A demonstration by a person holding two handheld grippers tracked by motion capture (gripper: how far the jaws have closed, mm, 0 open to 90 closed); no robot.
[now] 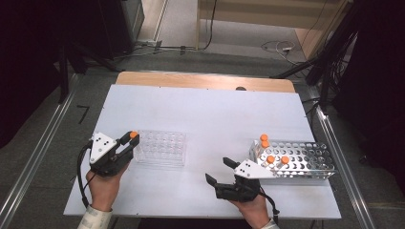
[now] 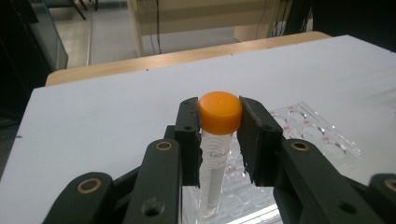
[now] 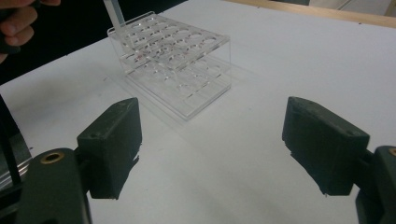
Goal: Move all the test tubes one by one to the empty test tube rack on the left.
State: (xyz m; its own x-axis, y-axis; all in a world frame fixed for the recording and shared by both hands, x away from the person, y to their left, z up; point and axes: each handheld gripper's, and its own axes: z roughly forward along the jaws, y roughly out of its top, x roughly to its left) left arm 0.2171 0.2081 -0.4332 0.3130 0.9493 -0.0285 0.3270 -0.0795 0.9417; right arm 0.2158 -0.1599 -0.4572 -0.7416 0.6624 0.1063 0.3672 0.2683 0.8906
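- Beside the clear rack point(image 1: 160, 148), at its left end, the left tongs point(image 1: 133, 138) pinch a slim tube point(image 2: 214, 168) by its smooth, round orange cap point(image 2: 220, 112).
- Seen from the left gripper view, the tube is a clear plastic cylinder with faint printed marks, standing upright, its lower end down at the clear rack's near holes.
- That clear rack is a boxy, glassy acrylic block with rows of round holes, resting on the matte white bench point(image 1: 205, 109).
- Right of the clear rack, well apart from it, a perforated metal rack point(image 1: 301, 162) holds four more orange-capped tubes point(image 1: 270, 159) near its left end.
- Between the two racks, nearer the metal one, the right tongs point(image 1: 220, 172) stand wide, their blocky black pads point(image 3: 112, 144) with nothing between them.
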